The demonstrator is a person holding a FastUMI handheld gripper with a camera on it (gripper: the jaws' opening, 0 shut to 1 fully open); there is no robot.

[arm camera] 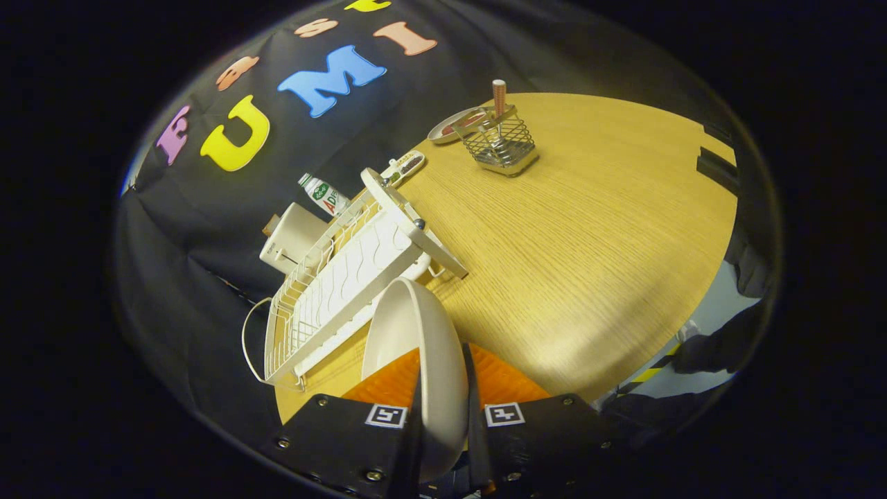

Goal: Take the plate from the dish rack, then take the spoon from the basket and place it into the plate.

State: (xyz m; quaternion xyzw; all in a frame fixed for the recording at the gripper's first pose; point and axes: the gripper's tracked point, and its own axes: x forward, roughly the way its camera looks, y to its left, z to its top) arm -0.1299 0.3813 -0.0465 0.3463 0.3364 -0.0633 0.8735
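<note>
Gripper view: the gripper [443, 416] is closed on the rim of a cream, round, rigid plate [416, 346], held edge-on beside the white wire dish rack [332, 291]; probably slippery and breakable.

A smooth, glossy plate [416, 346], a white coated-wire dish rack [332, 291], a shiny metal mesh basket [502, 142], a matt wood-grain table [589, 242].

Wooden table [589, 229], toaster [292, 239], bottle [324, 195]
</note>
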